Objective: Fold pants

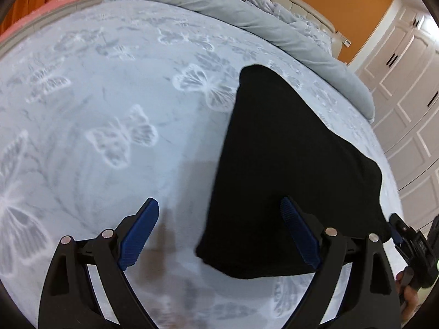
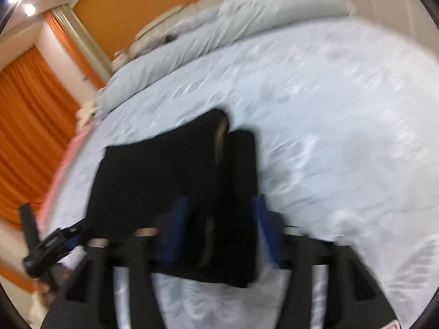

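Note:
Black pants (image 1: 288, 170) lie folded in a compact stack on the pale blue butterfly-print bedspread (image 1: 109, 109). My left gripper (image 1: 219, 219) is open and empty above the near left corner of the stack; its right finger is over the cloth, its left finger over bare bedspread. In the blurred right wrist view the pants (image 2: 164, 170) show a folded edge with a light inner band. My right gripper (image 2: 219, 213) is open with its blue fingers either side of the near edge of the stack. The right gripper also shows at the far right of the left wrist view (image 1: 403, 235).
A rolled grey duvet (image 1: 247, 13) lies across the far side of the bed, before a padded headboard. White wardrobe doors (image 1: 406, 82) stand on the right. Orange curtains (image 2: 27, 126) hang on the left. A pink blanket edge (image 1: 41, 8) runs along the bed's far left.

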{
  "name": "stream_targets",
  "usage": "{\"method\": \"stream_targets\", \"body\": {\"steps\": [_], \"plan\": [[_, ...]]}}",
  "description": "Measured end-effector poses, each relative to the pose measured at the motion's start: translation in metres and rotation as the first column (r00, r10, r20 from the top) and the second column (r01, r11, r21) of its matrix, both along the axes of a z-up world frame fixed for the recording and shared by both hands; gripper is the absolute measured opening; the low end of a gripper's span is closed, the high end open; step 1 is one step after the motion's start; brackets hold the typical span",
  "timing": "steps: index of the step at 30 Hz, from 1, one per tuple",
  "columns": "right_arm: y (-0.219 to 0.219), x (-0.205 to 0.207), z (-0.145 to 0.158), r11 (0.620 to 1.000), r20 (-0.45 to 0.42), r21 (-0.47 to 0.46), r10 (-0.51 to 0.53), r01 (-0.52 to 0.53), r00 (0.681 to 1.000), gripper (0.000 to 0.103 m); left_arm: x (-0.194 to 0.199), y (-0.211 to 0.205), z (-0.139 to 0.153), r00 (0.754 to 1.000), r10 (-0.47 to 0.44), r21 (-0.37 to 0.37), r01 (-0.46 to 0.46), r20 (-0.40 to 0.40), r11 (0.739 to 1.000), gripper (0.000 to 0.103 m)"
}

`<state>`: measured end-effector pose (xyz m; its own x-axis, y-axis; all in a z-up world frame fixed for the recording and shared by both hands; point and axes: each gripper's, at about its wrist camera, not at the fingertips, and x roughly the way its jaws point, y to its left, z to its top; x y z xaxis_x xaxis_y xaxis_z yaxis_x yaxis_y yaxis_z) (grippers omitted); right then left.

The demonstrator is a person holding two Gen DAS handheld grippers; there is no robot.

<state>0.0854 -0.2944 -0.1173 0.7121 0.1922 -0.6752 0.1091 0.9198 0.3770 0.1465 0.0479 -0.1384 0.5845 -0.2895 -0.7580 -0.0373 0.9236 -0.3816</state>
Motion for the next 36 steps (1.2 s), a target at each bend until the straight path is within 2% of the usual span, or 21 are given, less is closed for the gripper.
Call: {"method": "stream_targets", "body": {"steps": [3,4,5,6,7,8,10,12,16,19,20,21,23,24,25,26,27,29,32,33,36], "plan": [[0.002,0.009,-0.020,0.997,-0.090,0.069,0.054,-0.047,0.994,0.079,0.009,-0.002,-0.016,0.999,-0.032,-0.091,0.029,-0.034,0.995,0.089],[0.003,0.014,-0.028,0.992,-0.110,0.110,0.067,-0.055,0.992,0.079,0.010,-0.003,-0.018,0.999,-0.031,-0.095,0.029,-0.026,0.995,0.091],[0.006,0.018,-0.038,0.985,-0.106,0.156,0.091,-0.074,0.990,0.072,0.011,-0.007,-0.018,0.999,-0.039,-0.073,0.038,-0.008,0.997,0.090],[0.014,0.021,-0.045,0.986,-0.095,0.144,0.093,-0.078,0.991,0.060,0.012,-0.009,-0.016,0.998,-0.055,-0.064,0.055,-0.002,0.996,0.084],[0.015,0.021,-0.046,0.988,-0.093,0.132,0.097,-0.085,0.991,0.055,0.014,-0.010,-0.015,0.996,-0.092,-0.092,0.092,0.005,0.992,0.055],[0.016,0.022,-0.041,0.986,-0.084,0.145,0.099,-0.086,0.992,0.043,0.017,-0.010,-0.014,0.991,-0.132,-0.132,0.130,-0.007,0.983,0.044],[0.013,0.019,-0.025,0.978,-0.067,0.191,0.104,-0.090,0.992,0.034,0.017,-0.006,0.001,0.992,-0.129,-0.142,0.126,-0.013,0.982,0.026],[0.012,0.009,0.001,0.964,-0.007,0.239,0.126,-0.120,0.992,0.031,0.010,-0.004,0.023,0.986,-0.164,-0.124,0.164,0.008,0.979,0.022],[0.021,-0.028,0.032,0.964,0.013,0.212,0.163,-0.162,0.987,0.030,-0.027,0.004,0.056,0.975,-0.222,-0.118,0.223,0.016,0.968,0.022],[0.015,-0.063,-0.007,0.965,-0.089,0.235,0.137,-0.113,0.987,0.035,-0.060,0.014,0.044,0.971,-0.234,-0.149,0.224,-0.048,0.963,0.027],[0.015,-0.066,-0.022,0.973,-0.140,0.209,0.125,-0.094,0.982,0.043,-0.068,0.013,0.033,0.971,-0.228,-0.130,0.217,-0.075,0.967,0.030],[0.012,-0.072,-0.038,0.983,-0.186,0.175,0.094,-0.062,0.978,0.050,-0.075,0.009,0.018,0.970,-0.218,-0.062,0.212,-0.104,0.975,0.032],[-0.002,-0.086,-0.035,0.964,-0.146,0.265,0.043,-0.003,0.988,0.050,-0.086,0.006,0.010,0.976,-0.194,0.016,0.196,-0.103,0.980,0.035],[-0.005,-0.091,-0.024,0.969,-0.123,0.247,0.014,0.017,0.992,0.044,-0.094,0.009,0.020,0.983,-0.166,0.030,0.169,-0.075,0.985,0.035],[-0.005,-0.095,-0.007,0.983,-0.081,0.181,-0.012,0.027,0.997,0.035,-0.100,0.011,0.038,0.989,-0.140,0.058,0.142,-0.041,0.988,0.033],[0.000,-0.096,0.015,0.996,-0.047,0.090,-0.008,0.012,0.999,0.012,-0.104,0.013,0.056,0.992,-0.122,0.077,0.121,0.014,0.990,0.033],[0.005,-0.094,0.029,0.998,-0.030,0.055,0.013,-0.011,0.999,0.001,-0.106,0.011,0.073,0.991,-0.116,0.107,0.108,0.070,0.988,0.034],[0.020,-0.082,0.054,0.994,0.029,0.061,0.088,-0.090,0.996,0.001,-0.102,0.001,0.103,0.981,-0.128,0.185,0.100,0.146,0.978,0.050],[0.055,-0.048,0.071,0.982,0.056,0.013,0.186,-0.187,0.981,0.001,-0.076,-0.027,0.123,0.972,-0.132,0.234,0.085,0.194,0.968,0.059],[0.065,-0.039,0.069,0.979,0.051,-0.003,0.204,-0.204,0.978,0.001,-0.063,-0.039,0.122,0.971,-0.148,0.240,0.101,0.188,0.966,0.059],[0.079,0.005,0.045,0.975,-0.028,-0.023,0.219,-0.219,0.975,0.001,-0.002,-0.067,0.092,0.985,-0.162,0.245,0.143,0.058,0.959,0.059]]}}
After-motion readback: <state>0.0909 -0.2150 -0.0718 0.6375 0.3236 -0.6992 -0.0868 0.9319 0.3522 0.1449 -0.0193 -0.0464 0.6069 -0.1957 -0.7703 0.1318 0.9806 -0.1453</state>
